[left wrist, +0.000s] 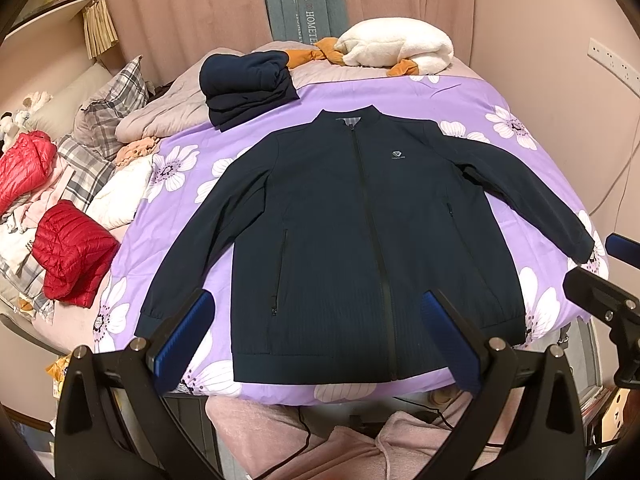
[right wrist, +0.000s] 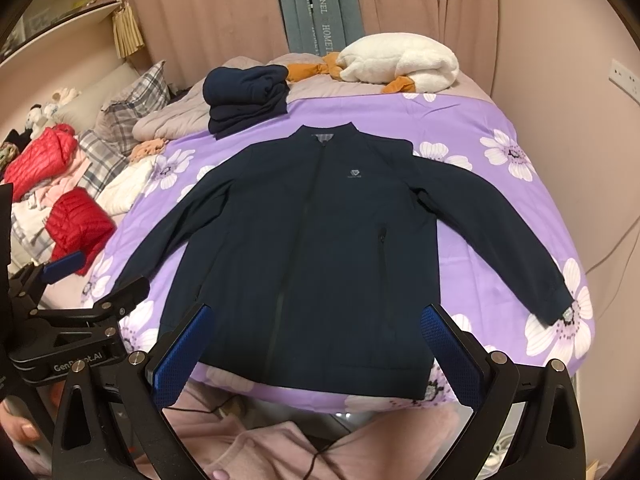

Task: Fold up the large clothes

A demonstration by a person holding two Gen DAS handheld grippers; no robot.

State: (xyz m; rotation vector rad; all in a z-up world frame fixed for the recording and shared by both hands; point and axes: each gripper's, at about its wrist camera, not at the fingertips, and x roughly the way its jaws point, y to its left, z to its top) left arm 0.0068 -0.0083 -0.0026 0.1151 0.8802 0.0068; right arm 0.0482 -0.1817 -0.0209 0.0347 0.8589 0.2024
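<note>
A dark navy zip jacket (left wrist: 340,232) lies flat, front up and zipped, on the purple flowered bedspread (left wrist: 492,104), sleeves spread out to both sides, hem toward me. It also shows in the right wrist view (right wrist: 312,248). My left gripper (left wrist: 316,312) is open and empty, held above the jacket's hem. My right gripper (right wrist: 316,324) is open and empty, also above the hem. The right gripper shows at the right edge of the left wrist view (left wrist: 608,268). The left gripper shows at the left of the right wrist view (right wrist: 80,280).
A folded navy garment (left wrist: 248,84) lies behind the collar. A white fleece bundle (left wrist: 396,46) with orange cloth sits at the far end. Red down jackets (left wrist: 72,252), plaid pillows and loose clothes are piled on the left. Pink curtains hang behind. Pink fabric and a cable lie below the bed's near edge.
</note>
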